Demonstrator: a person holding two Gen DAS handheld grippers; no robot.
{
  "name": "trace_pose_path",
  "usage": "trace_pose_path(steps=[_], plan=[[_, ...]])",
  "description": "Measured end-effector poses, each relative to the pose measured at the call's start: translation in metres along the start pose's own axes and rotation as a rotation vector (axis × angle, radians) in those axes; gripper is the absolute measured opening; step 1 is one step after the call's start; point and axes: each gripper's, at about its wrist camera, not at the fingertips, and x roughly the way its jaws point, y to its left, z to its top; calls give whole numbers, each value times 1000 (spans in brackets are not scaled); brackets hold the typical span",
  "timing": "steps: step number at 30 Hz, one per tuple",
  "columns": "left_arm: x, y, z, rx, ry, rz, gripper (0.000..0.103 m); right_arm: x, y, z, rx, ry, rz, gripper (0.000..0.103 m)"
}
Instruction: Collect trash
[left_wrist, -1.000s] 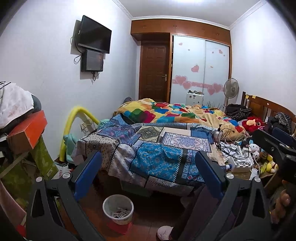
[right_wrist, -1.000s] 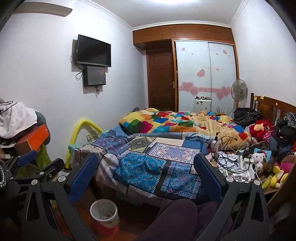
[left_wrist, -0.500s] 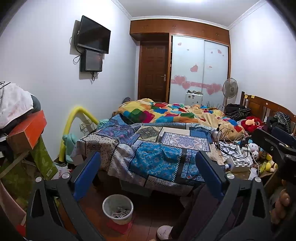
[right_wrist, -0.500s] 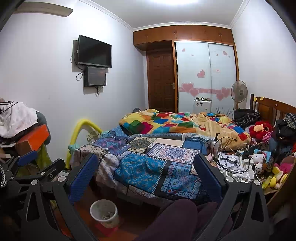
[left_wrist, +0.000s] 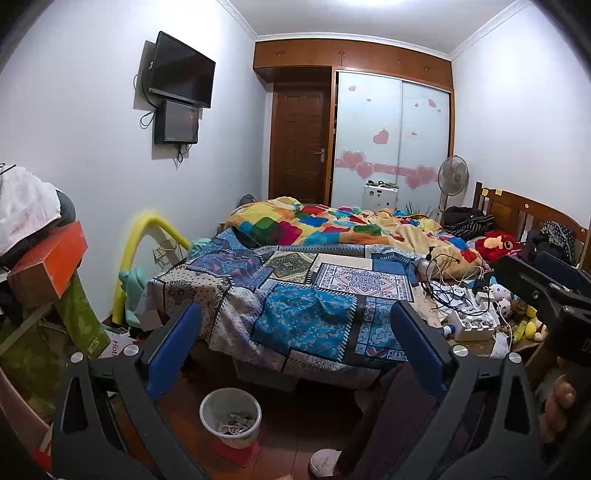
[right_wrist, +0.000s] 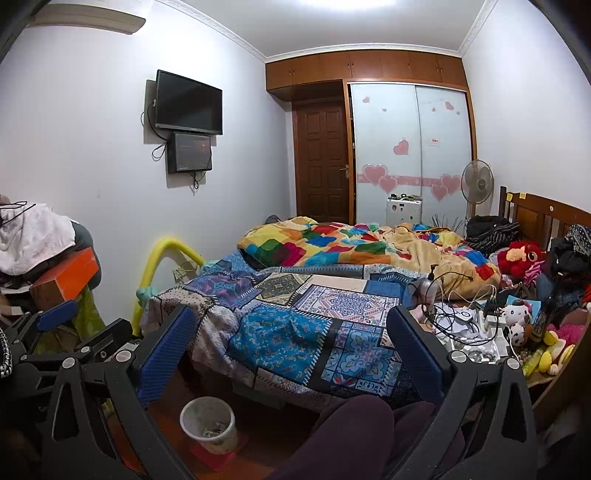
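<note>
We see the trash bin (left_wrist: 231, 416) standing on the floor (left_wrist: 295, 424) at the foot of the bed (left_wrist: 306, 295), with scraps of paper inside. Our left gripper (left_wrist: 295, 350) and right gripper (right_wrist: 291, 354) hang above it, each with its blue fingers (left_wrist: 173, 350) wide apart and empty. Tangled cables (right_wrist: 458, 317) lie on the bed's right side.

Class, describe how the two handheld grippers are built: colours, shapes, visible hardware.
The left gripper and right gripper match: black angular frames with triangular cut-outs, silver round bolts near the finger bases, and long flat fingers faced with ribbed blue pads. No cables or markings are visible on them.
</note>
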Motion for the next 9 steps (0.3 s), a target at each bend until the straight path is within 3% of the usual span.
trace_pose_path(steps=[9], plan=[[1,-6,-1,-13,-3,-16,103,-2,0,0,0,5,9,103]])
